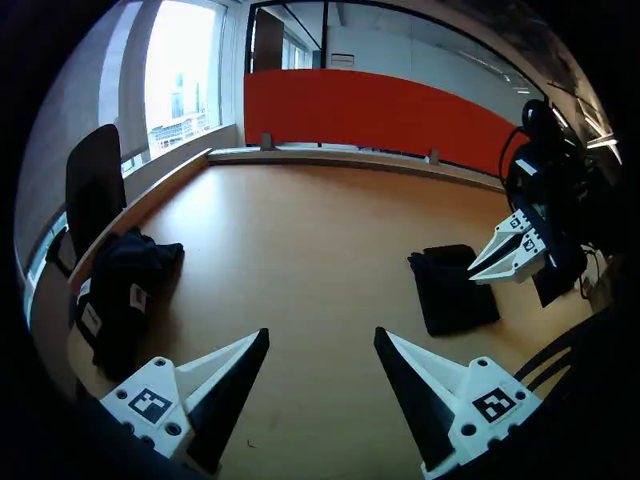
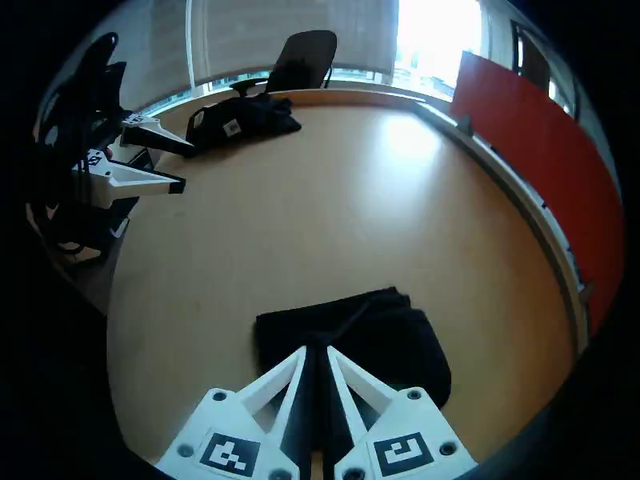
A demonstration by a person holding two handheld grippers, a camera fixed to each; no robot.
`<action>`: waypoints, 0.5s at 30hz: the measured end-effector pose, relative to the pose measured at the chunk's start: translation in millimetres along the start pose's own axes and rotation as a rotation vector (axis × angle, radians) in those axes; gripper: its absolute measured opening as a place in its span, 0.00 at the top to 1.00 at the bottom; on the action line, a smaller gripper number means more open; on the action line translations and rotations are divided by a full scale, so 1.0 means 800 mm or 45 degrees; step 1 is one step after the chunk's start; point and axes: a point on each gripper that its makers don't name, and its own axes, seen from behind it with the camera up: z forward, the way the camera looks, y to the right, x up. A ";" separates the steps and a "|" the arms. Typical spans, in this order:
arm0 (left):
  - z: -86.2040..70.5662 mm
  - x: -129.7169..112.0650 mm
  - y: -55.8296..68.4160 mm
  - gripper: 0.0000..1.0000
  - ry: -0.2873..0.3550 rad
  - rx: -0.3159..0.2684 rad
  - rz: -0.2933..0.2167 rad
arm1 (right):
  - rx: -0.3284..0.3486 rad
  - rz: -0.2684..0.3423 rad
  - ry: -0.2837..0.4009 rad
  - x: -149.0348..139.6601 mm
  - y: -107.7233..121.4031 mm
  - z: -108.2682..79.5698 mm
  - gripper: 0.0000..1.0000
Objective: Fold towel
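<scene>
Seemingly late in the job: a black towel [image 1: 452, 292] lies as a compact dark rectangle on a bare wooden desk [image 1: 320, 232], with little of the fold left to do.

From the left in the left gripper view, an office chair [image 1: 92, 188] stands at the desk's edge below a bright window [image 1: 180, 80]. Just in front of it a heap of dark cloth [image 1: 124, 300] (tagged with small white labels, its nature unclear) sits apart from the work. The left claw [image 1: 320, 332] hangs over open wood near the middle, its two fingers spread wide and holding nothing, well apart from the towel. A long red partition [image 1: 376, 108] closes off the far side of the desk. Farther right the towel rests flat, and the right claw [image 1: 472, 275] reaches down onto its near edge.

The right gripper view shows that claw from behind. Its fingers are drawn almost together, with a ridge of black cloth caught between them and a crease running away from the tips across the top layer. The towel looks doubled over at least once, since it is thick and short rather than spread out, but its right side bulges in a rounded lobe and its edges do not line up squarely.

What appears to remain is to lay the pinched layer down, square the edges and let go. Whether another fold is intended cannot be judged from this moment alone.
</scene>
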 end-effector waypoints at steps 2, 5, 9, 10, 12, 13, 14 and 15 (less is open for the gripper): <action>-0.002 -0.001 -0.001 0.02 0.001 0.004 0.000 | 0.012 0.008 0.000 0.001 -0.002 0.004 0.97; -0.002 -0.002 -0.002 0.02 -0.001 0.006 -0.001 | 0.019 0.007 -0.004 0.001 -0.004 0.005 0.97; 0.000 -0.001 -0.002 0.02 -0.002 0.004 -0.001 | 0.029 0.004 -0.009 0.001 -0.004 0.006 0.96; 0.000 -0.001 -0.002 0.02 -0.002 0.004 0.000 | 0.031 0.006 -0.009 0.001 -0.004 0.006 0.96; 0.000 -0.001 -0.002 0.02 -0.003 0.004 0.002 | 0.035 0.009 -0.008 0.002 -0.005 0.007 0.94; 0.001 -0.001 -0.002 0.02 -0.004 0.004 0.003 | 0.037 0.011 -0.007 0.001 -0.005 0.007 0.92; 0.001 -0.001 -0.002 0.02 -0.005 0.004 0.004 | 0.040 0.014 -0.006 0.001 -0.006 0.007 0.90; 0.001 -0.001 -0.002 0.02 -0.005 0.004 0.005 | 0.042 0.017 -0.006 0.001 -0.006 0.007 0.88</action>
